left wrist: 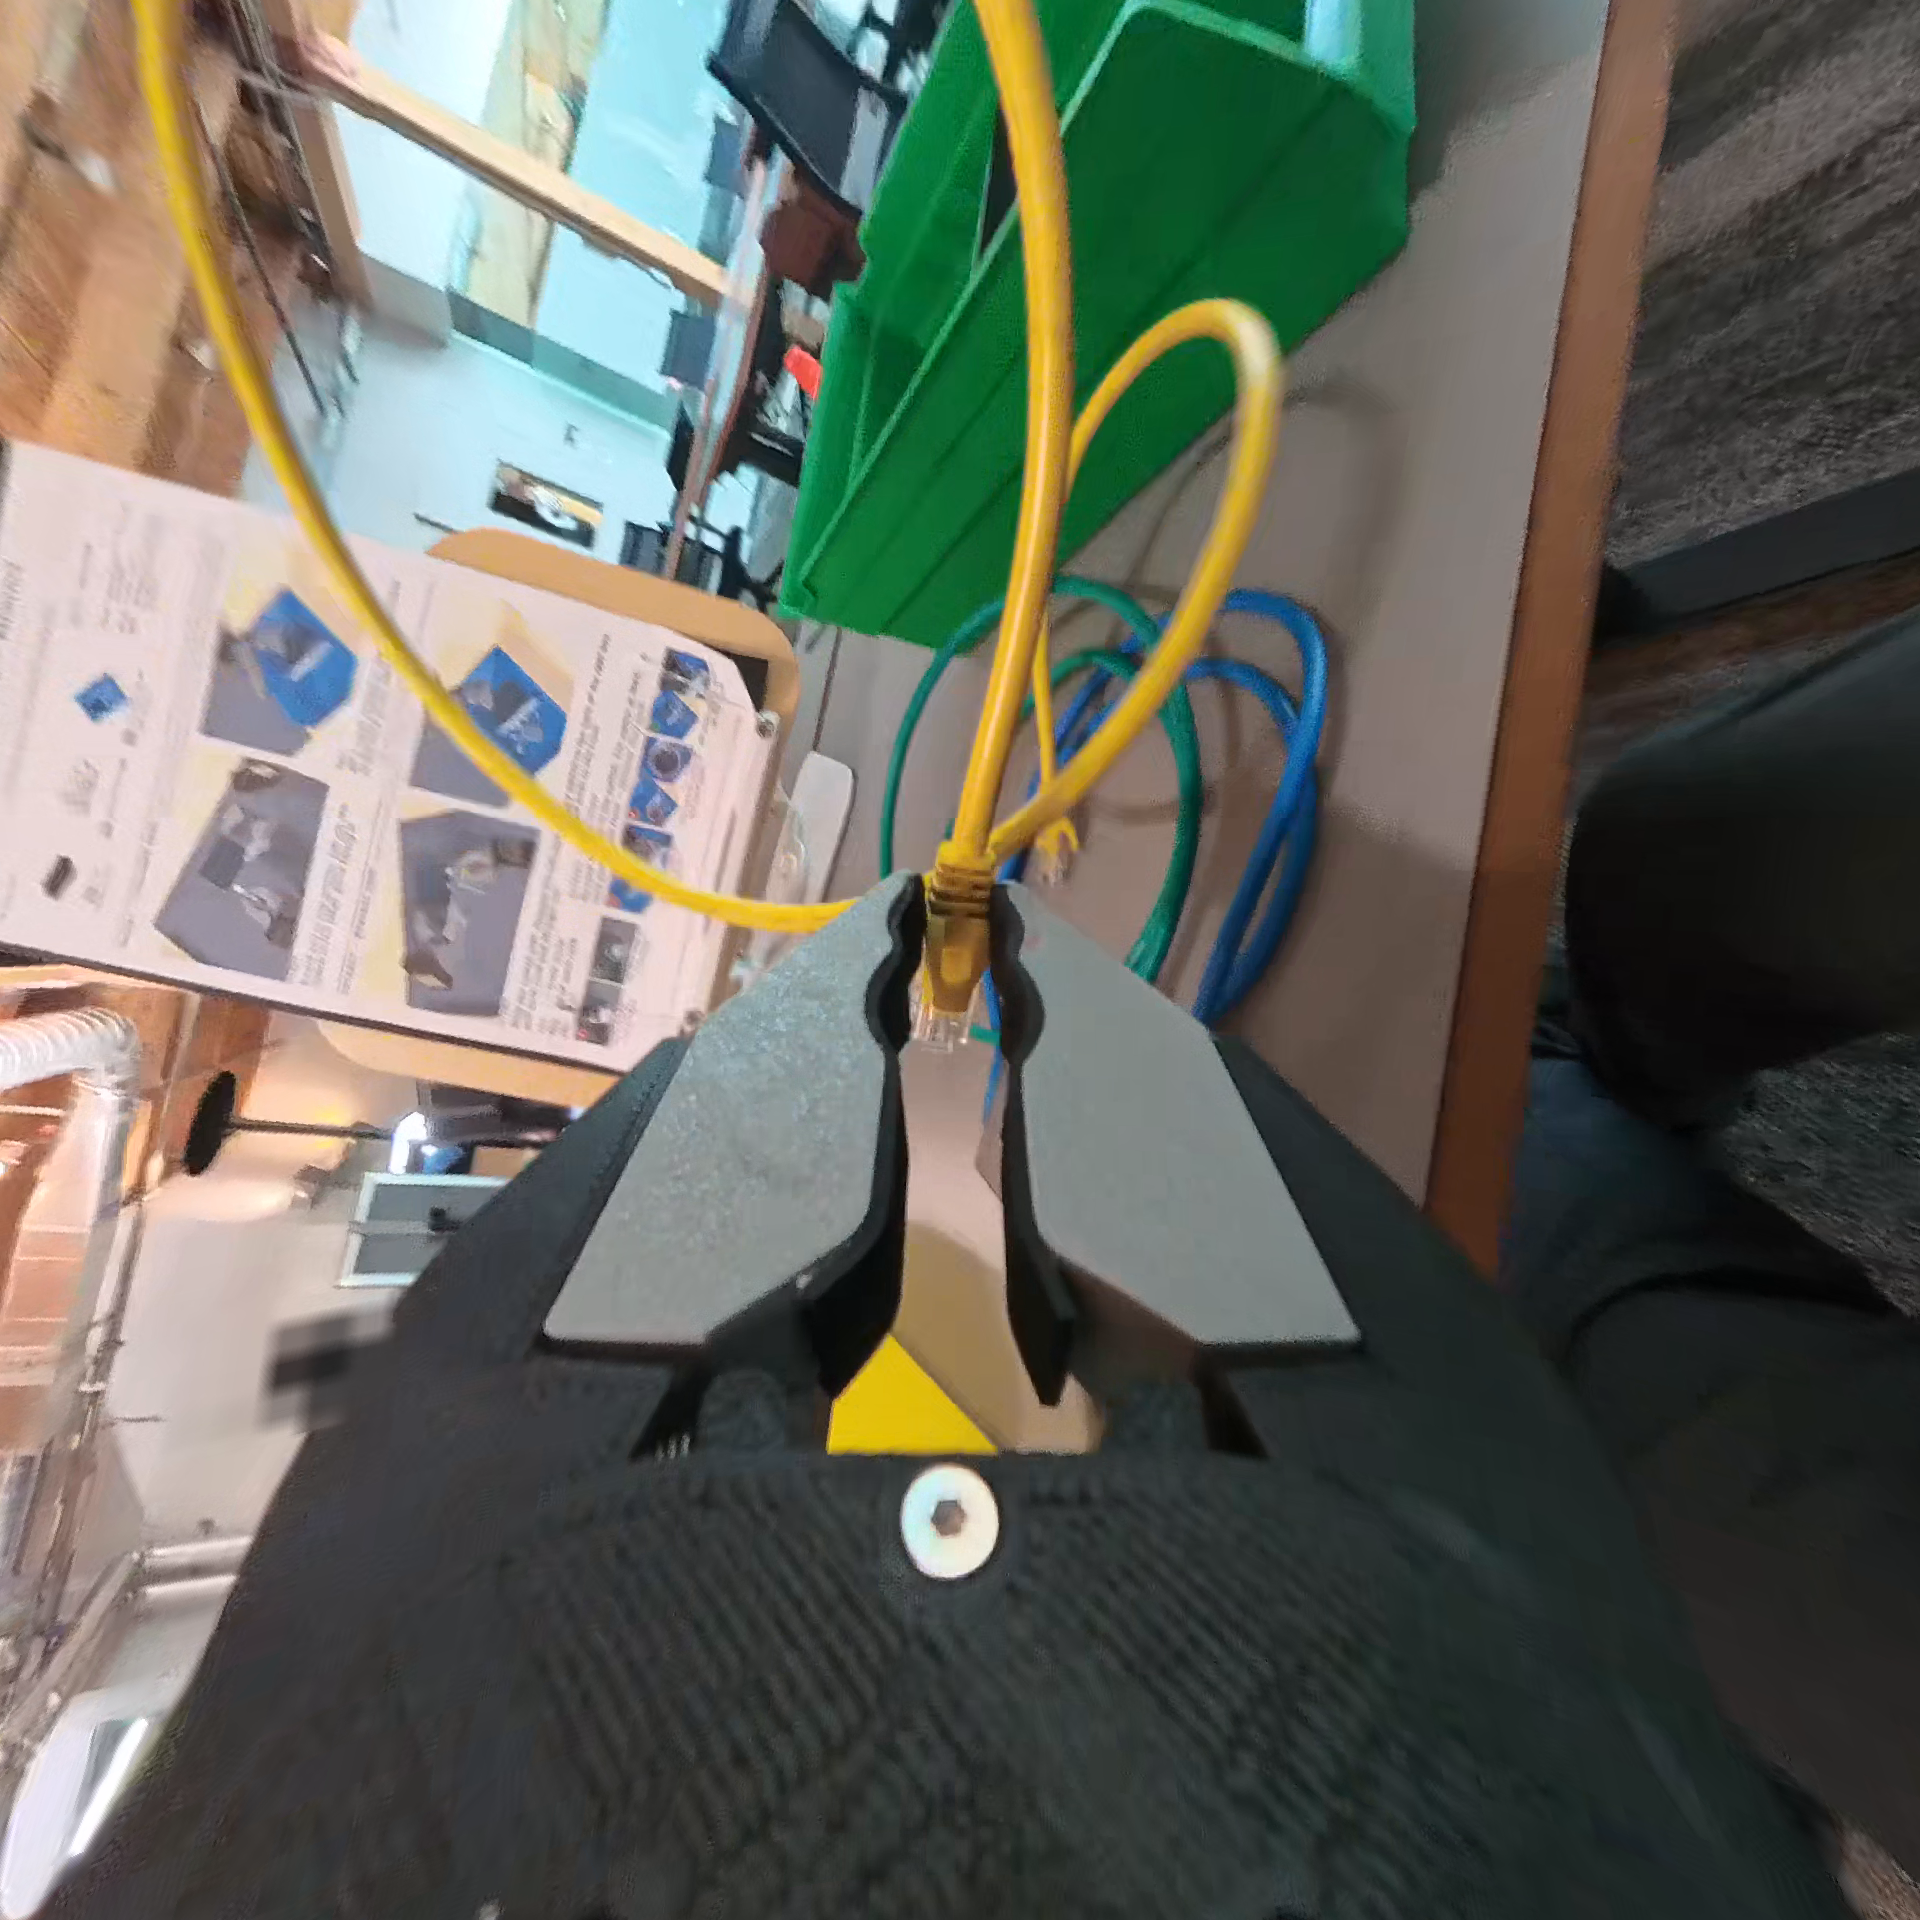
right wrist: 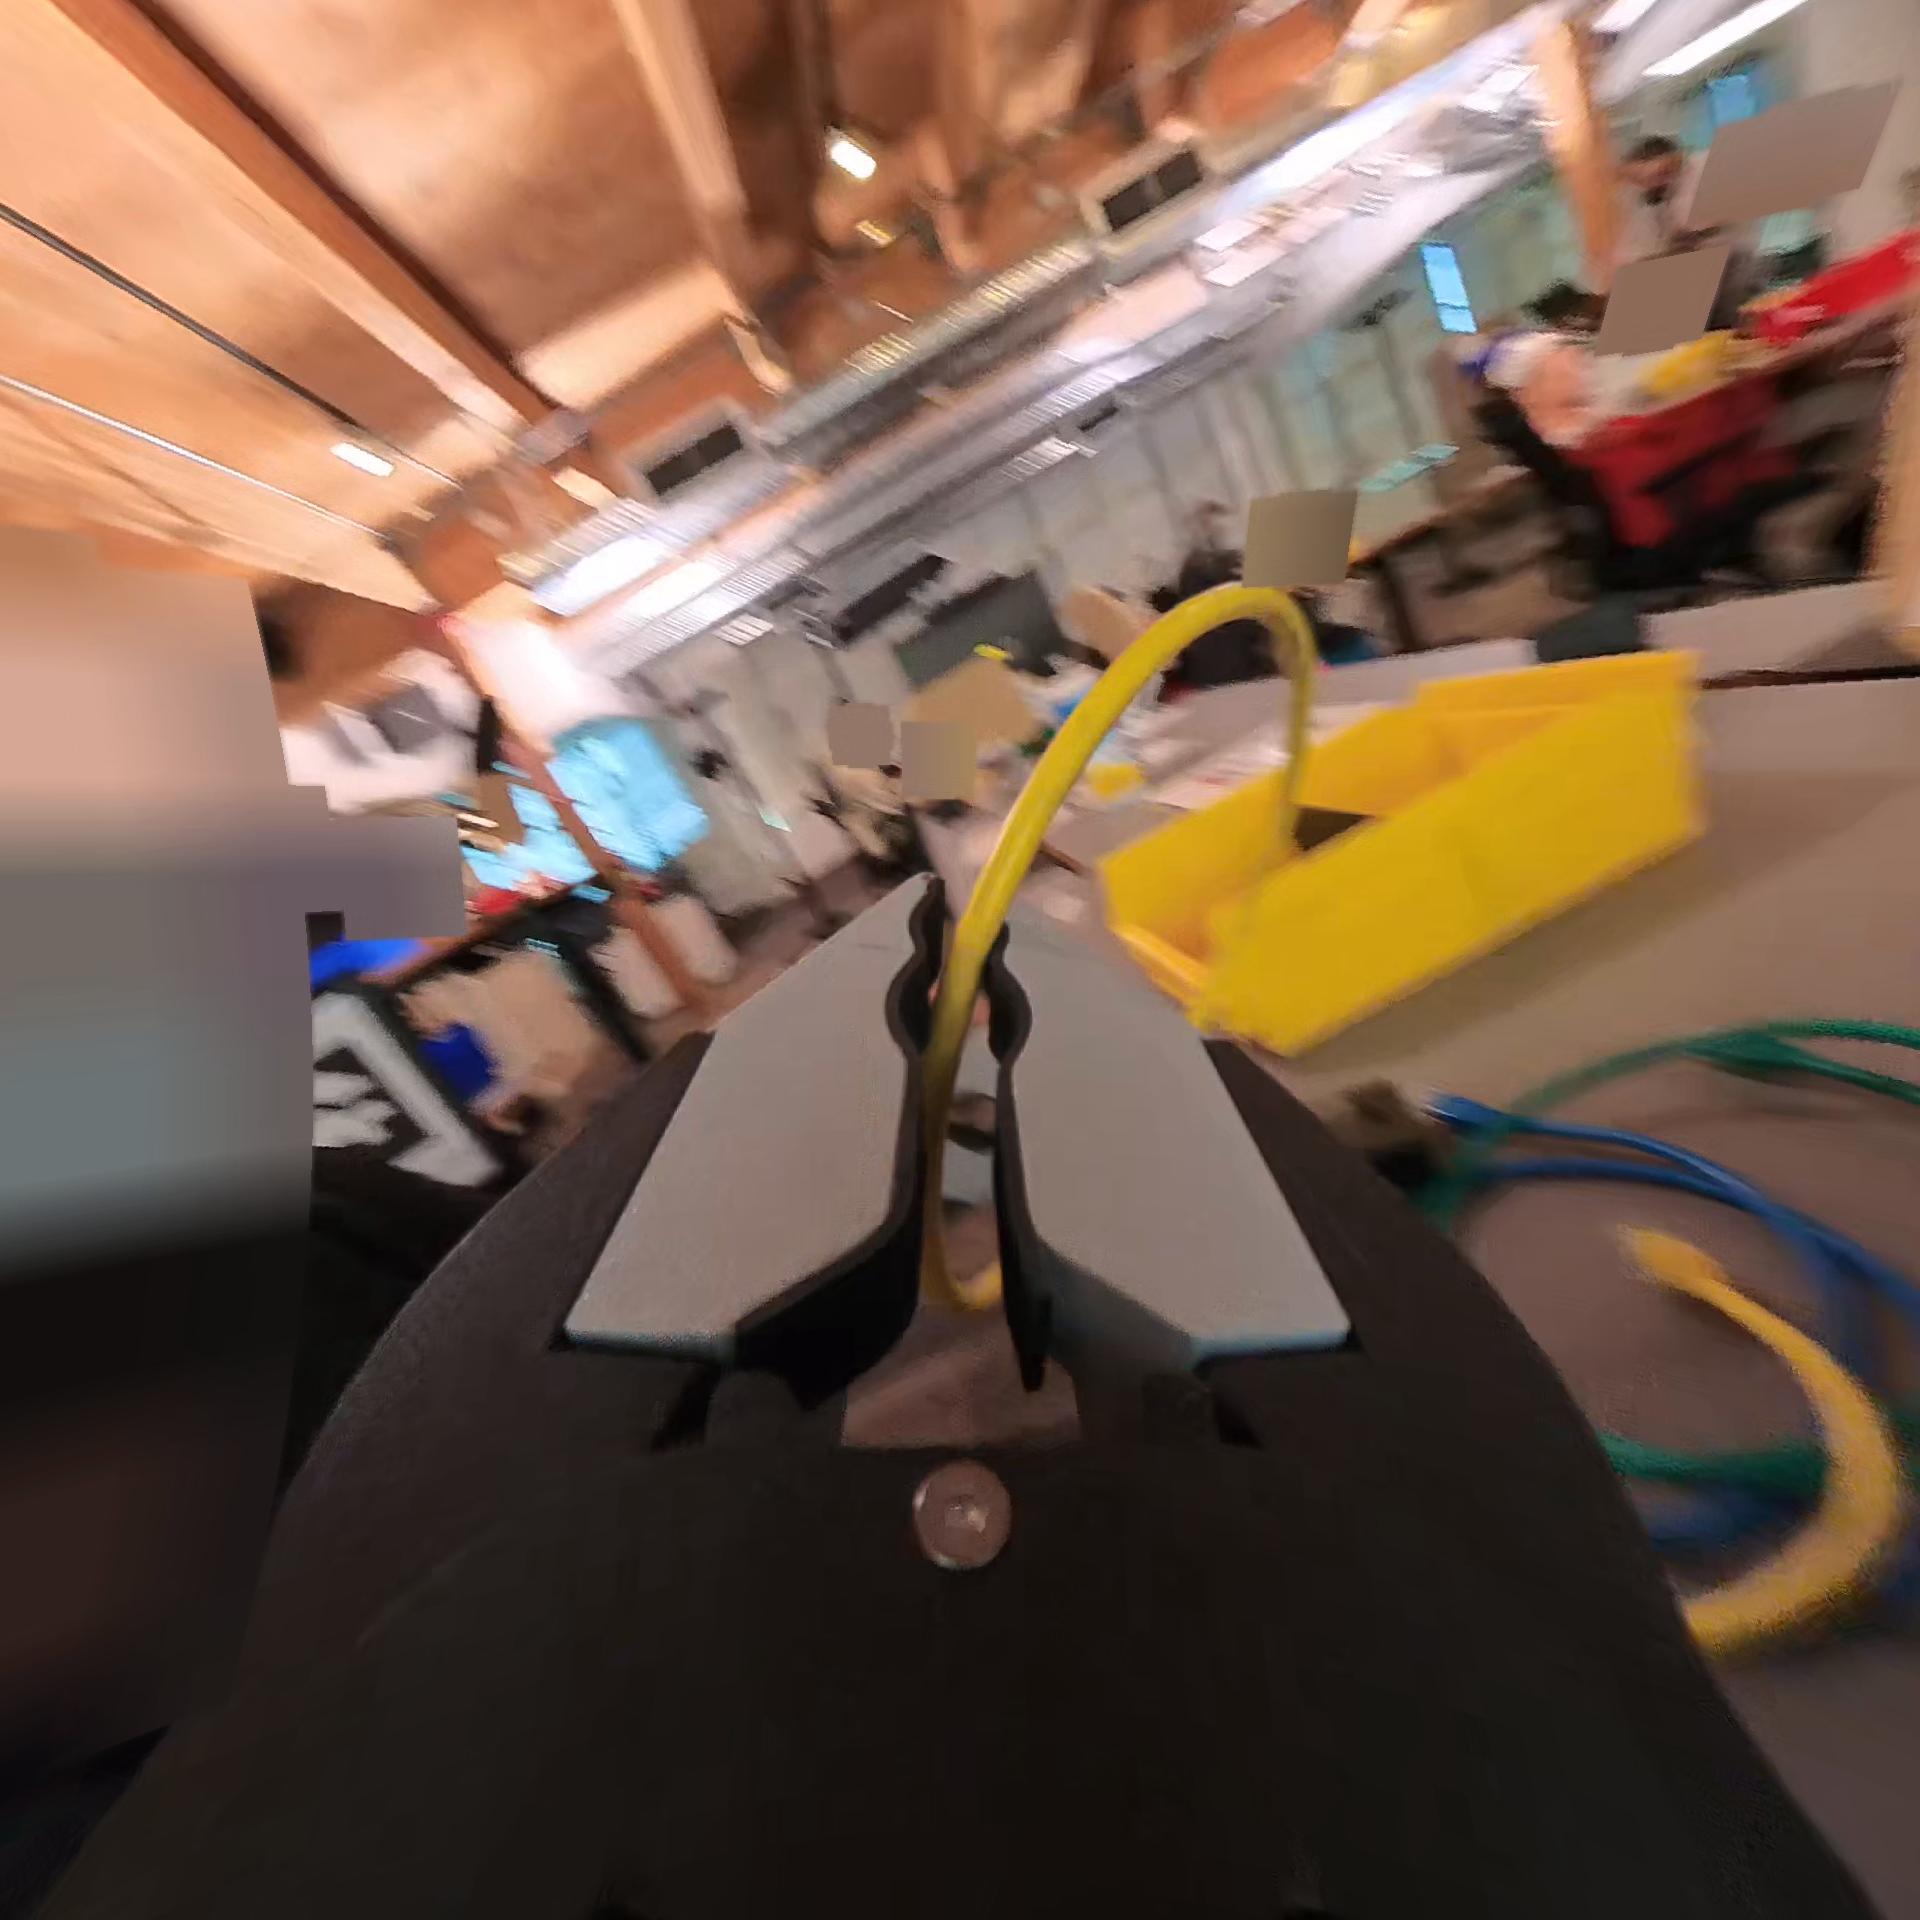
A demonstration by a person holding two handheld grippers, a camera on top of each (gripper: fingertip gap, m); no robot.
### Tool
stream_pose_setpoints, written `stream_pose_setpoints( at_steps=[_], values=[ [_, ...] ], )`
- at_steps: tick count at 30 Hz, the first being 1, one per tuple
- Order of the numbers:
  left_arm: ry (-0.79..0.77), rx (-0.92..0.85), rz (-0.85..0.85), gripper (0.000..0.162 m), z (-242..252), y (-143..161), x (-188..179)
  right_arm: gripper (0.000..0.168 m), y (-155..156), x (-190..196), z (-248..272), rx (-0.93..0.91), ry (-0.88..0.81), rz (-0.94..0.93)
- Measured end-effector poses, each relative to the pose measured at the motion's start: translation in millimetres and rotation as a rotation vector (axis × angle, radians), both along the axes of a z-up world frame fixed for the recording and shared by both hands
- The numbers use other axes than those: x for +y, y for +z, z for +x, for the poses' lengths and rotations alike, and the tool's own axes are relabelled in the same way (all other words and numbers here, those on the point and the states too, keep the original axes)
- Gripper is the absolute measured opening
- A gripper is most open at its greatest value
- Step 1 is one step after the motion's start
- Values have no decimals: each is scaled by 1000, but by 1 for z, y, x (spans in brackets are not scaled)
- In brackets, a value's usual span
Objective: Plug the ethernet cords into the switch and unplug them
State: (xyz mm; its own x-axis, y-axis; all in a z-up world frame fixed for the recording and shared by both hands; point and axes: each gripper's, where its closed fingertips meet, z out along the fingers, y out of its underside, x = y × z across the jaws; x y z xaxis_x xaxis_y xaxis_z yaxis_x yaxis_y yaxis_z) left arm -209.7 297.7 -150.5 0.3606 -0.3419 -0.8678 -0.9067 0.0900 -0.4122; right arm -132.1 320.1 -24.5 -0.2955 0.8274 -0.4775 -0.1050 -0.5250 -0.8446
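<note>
My left gripper (left wrist: 956, 925) is shut on the plug end of a yellow ethernet cord (left wrist: 951, 935), with the clear connector pointing back toward the camera. The cord loops up and away to both sides. A second yellow plug (left wrist: 1055, 847) hangs just beyond the tips. My right gripper (right wrist: 961, 935) is shut on a yellow cord (right wrist: 1049, 790) that arches up and drops into a yellow bin (right wrist: 1455, 831). Another yellow cord end (right wrist: 1766, 1382) lies on the table at the right. No switch shows in either view.
Green (left wrist: 904, 727) and blue (left wrist: 1288, 748) cords lie coiled on the grey table (left wrist: 1434, 623); they also show in the right wrist view (right wrist: 1683, 1164). A green bin (left wrist: 1143, 312) stands behind them. A printed poster (left wrist: 364, 748) stands at the left. People sit in the blurred background. The grippers' ends are close to 15 centimetres from one another.
</note>
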Motion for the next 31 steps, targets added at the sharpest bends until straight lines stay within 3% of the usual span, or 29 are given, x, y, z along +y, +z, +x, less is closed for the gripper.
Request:
stream_pose_setpoints(
  at_steps=[1,5,9,11,14,18,27,31],
  values=[
    [16,-14,-52,11,-5,-6,1,4,-14,12,-2,-86,-80,50],
    [77,-142,-146,11,-17,-19,13,23,-71,58,1,-489,-387,254],
    [66,-134,-140,10,-16,-20,14,34,-75,62,6,-599,-491,408],
    [52,-143,-157,10,-11,-21,12,38,-68,47,0,-578,-446,470],
    [16,-154,-175,10,-4,-22,9,40,-63,-2,-17,-494,-225,559],
    [-9,-140,-191,10,2,-24,5,37,-83,-54,-38,-487,-17,769],
    [-56,-42,-218,11,7,-30,-6,26,-148,-41,-62,-728,-61,1101],
    [-121,-38,-254,10,9,-34,-15,4,-152,-41,-62,-730,-56,1154]
  ],
)
